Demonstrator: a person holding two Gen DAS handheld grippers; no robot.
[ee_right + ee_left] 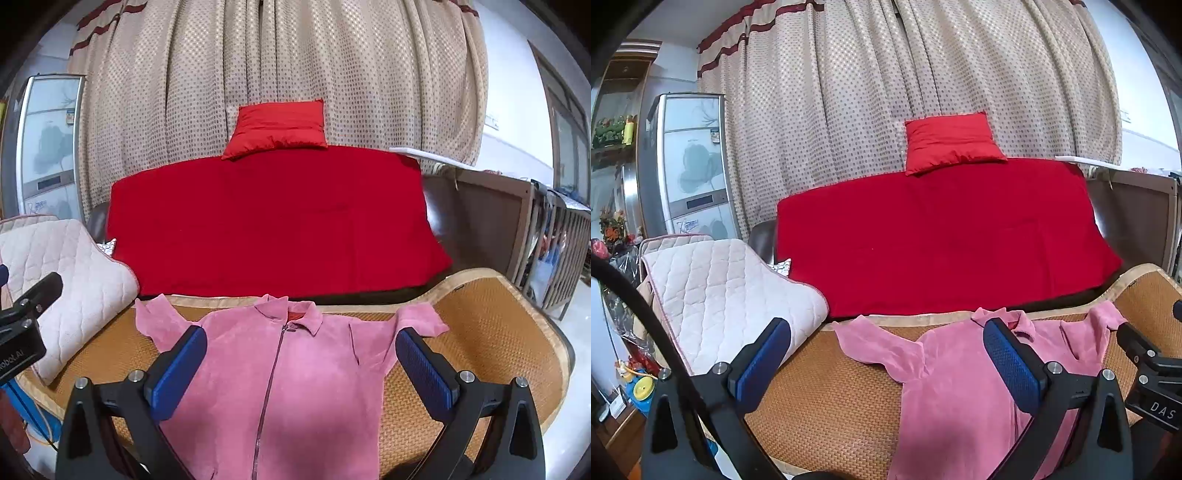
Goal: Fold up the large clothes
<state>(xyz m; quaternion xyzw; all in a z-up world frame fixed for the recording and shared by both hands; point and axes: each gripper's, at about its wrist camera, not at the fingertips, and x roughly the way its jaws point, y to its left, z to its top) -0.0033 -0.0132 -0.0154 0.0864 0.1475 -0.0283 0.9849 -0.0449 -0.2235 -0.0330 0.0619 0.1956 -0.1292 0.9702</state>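
Flat, pink jacket (295,373) lies collar away, zipper lengthwise; both grippers' fingers (177,373) wide, empty.

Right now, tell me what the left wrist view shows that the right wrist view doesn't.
Only the left wrist view: shelves with green ornaments at far left, and a yellow toy on the floor.
Only the right wrist view: the pink jacket's zipper and a wooden slatted crib at right.
Both: the pink jacket spread flat on the woven mat, the red pillow, and open grippers holding nothing.
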